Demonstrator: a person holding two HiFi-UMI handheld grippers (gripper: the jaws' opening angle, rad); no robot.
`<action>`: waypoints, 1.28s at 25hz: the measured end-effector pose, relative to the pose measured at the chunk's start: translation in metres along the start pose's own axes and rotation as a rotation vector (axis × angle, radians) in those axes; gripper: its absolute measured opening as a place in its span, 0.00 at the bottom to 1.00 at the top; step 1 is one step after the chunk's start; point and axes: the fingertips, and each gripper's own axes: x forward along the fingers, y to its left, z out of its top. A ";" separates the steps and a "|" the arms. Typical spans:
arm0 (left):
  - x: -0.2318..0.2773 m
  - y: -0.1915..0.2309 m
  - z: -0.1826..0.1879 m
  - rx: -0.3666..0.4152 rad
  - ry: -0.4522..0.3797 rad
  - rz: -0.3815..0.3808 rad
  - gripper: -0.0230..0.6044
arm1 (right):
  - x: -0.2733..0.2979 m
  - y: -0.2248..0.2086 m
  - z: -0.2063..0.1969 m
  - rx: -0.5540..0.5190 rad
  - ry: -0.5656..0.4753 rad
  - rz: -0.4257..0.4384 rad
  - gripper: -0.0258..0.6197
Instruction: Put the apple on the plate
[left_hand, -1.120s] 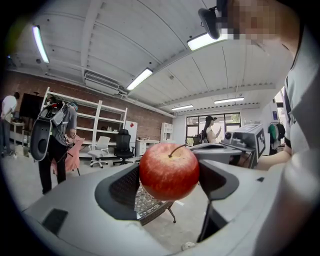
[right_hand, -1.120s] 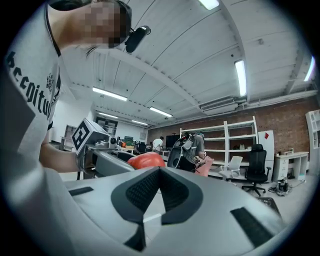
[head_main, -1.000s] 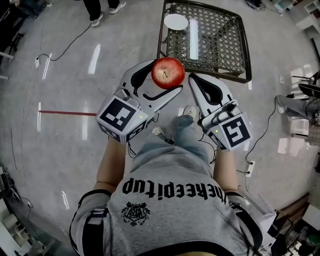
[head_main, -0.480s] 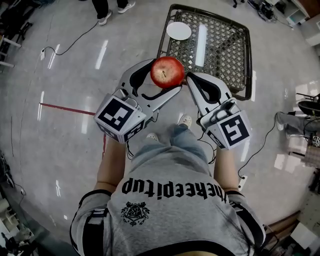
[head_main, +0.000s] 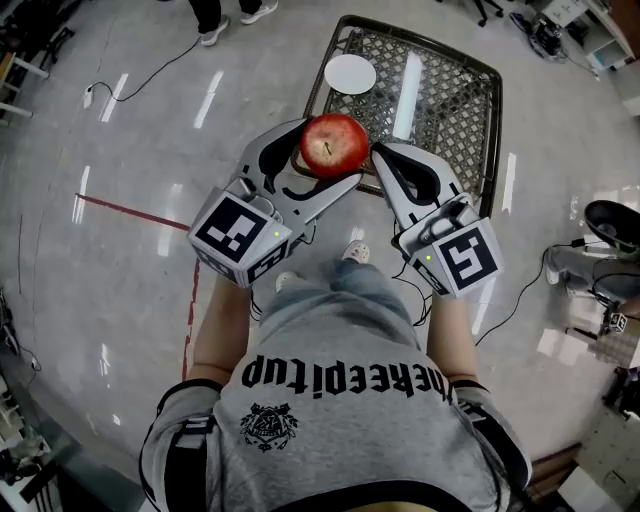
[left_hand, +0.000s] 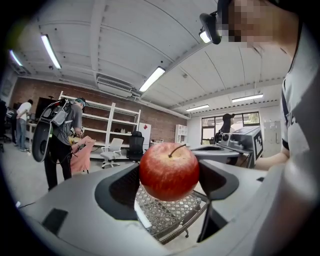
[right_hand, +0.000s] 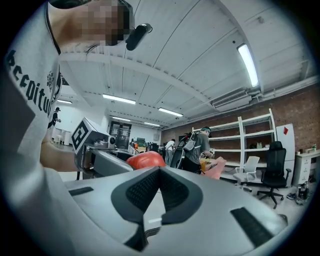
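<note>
Left tool is clamped on the apple, carrying it in the air, above the floor and just short of the near edge of the mesh desk. In the left gripper view the pads sit at 9 and 3 o'clock on the fruit, right across its widest belly, stem pointing up toward 1 o'clock. That looks like the right place to hold it.

It's round and smooth-skinned, so I'd judge it could roll or squirt out if pinched nearer the top or bottom. It looks firm enough to take a steady squeeze, but too much would bruise it. It probably has some weight for its size, so it wants a level carry with no jerks.

Right tool rides alongside at 3 o'clock of the apple, jaws pressed together with nothing between them.

The white plate waits at 12 o'clock from the apple, near the desk's 11 o'clock corner, well apart from it. Setting the apple down low should keep it from rolling off that shallow dish.
</note>
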 end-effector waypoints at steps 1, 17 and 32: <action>0.006 0.000 0.000 0.000 0.001 0.005 0.68 | -0.001 -0.005 -0.002 0.001 0.001 0.006 0.03; 0.075 -0.015 0.001 -0.023 -0.008 0.092 0.68 | -0.029 -0.076 -0.018 0.014 -0.021 0.080 0.03; 0.086 0.001 0.002 -0.028 0.009 0.090 0.68 | -0.015 -0.096 -0.018 0.057 -0.036 0.065 0.03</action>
